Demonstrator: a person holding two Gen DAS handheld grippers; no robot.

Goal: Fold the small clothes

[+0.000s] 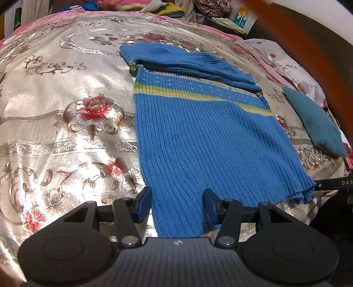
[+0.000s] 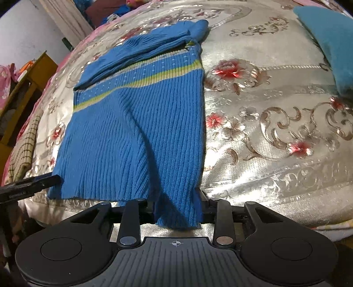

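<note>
A small blue ribbed knit sweater (image 1: 198, 132) with a yellow-green stripe lies flat on the bed, its sleeves folded across the far end. It also shows in the right wrist view (image 2: 132, 123). My left gripper (image 1: 177, 203) is open, its blue-padded fingers (image 1: 143, 202) standing either side of the sweater's near left hem corner, the cloth lying between them. My right gripper (image 2: 177, 209) is open around the near right hem corner, which drapes between its fingers over the bed edge. Each gripper's tip shows in the other's view.
A shiny floral bedspread (image 1: 66, 106) covers the bed. A teal cloth (image 1: 317, 123) lies to the right of the sweater, also in the right wrist view (image 2: 331, 42). Piled clothes (image 1: 176, 8) sit at the far edge. A yellow wooden stand (image 2: 26, 88) and a checked cloth (image 2: 24, 145) are at left.
</note>
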